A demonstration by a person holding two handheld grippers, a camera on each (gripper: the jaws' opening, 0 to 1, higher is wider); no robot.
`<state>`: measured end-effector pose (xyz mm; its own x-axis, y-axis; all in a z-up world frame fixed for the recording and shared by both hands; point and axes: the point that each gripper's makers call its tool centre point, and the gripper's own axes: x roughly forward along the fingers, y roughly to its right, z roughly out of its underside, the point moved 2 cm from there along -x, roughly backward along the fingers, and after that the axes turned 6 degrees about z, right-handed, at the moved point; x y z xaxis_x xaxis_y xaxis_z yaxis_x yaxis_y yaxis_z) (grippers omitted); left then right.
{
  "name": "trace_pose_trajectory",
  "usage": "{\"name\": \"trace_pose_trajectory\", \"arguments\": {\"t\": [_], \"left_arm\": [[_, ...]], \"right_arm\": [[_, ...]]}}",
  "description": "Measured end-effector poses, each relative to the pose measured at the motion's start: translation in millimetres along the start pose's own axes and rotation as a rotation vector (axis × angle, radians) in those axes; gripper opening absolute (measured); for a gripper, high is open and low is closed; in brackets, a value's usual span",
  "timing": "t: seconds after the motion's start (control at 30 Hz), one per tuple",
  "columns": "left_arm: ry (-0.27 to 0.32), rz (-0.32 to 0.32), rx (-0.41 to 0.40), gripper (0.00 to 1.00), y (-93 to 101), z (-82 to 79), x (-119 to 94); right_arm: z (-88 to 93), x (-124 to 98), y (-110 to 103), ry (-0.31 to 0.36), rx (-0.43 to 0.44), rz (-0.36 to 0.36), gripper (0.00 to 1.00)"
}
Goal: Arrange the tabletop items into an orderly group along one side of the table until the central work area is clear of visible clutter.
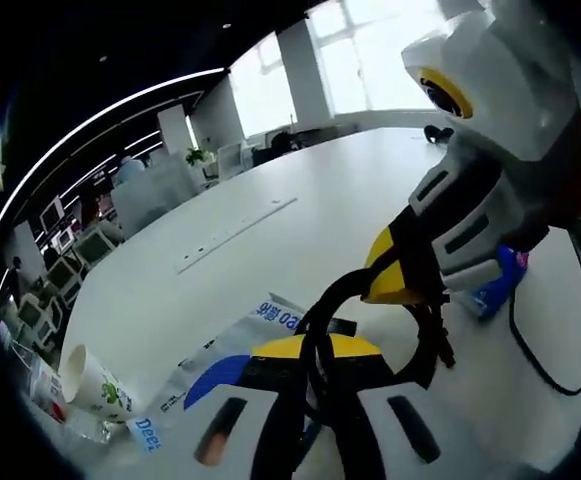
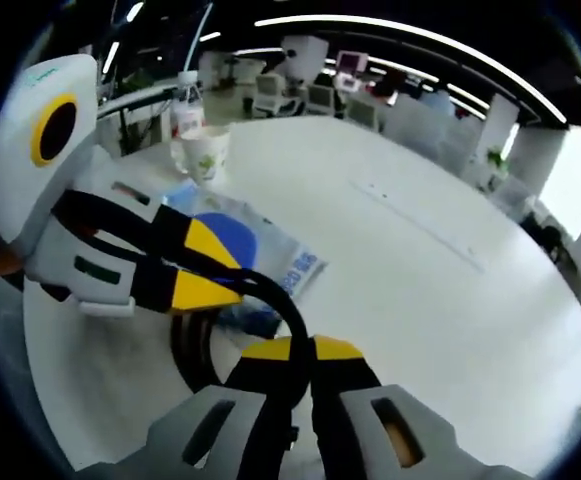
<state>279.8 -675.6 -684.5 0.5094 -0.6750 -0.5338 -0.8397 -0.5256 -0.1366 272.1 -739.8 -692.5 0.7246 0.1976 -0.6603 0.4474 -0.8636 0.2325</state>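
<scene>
Up close in the left gripper view, the left gripper (image 1: 305, 350) has its yellow-tipped jaws closed on a black cable (image 1: 320, 300) that loops between the two tools, and the right gripper (image 1: 402, 270) reaches in from the right with its jaws pinched on the same cable. Behind them on the white table (image 1: 310, 210) lies a flat plastic packet (image 1: 225, 355) printed blue and white, with partial blue lettering that reads "Dee" at one corner and "eo" on another; the rest is too blurred to read. A paper cup (image 1: 92, 383) with a green leaf print lies tipped toward the camera at the table's edge beside the packet, and a blue object (image 1: 500, 280) sits partly hidden behind the right gripper, near a thin dark wire (image 1: 540, 360). From the right gripper view, the right gripper (image 2: 310, 350) is closed on the cable (image 2: 195, 345), the left gripper (image 2: 185, 270) enters from the left, and the cup (image 2: 205, 155) stands beyond the packet (image 2: 270, 260), with a clear bottle (image 2: 185, 105) just behind it
</scene>
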Motion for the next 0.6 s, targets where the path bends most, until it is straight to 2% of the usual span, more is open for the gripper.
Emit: {"name": "trace_pose_trajectory", "arguments": {"t": [0.17, 0.6], "left_arm": [[-0.005, 0.005, 0.006, 0.05, 11.3, 2.1, -10.3], [-0.034, 0.047, 0.033, 0.05, 48.8, 18.9, -36.6]], "right_arm": [[5.8, -10.7, -8.3, 0.003, 0.012, 0.002, 0.01], [34.9, -38.1, -38.4, -0.022, 0.044, -0.029, 0.01]]}}
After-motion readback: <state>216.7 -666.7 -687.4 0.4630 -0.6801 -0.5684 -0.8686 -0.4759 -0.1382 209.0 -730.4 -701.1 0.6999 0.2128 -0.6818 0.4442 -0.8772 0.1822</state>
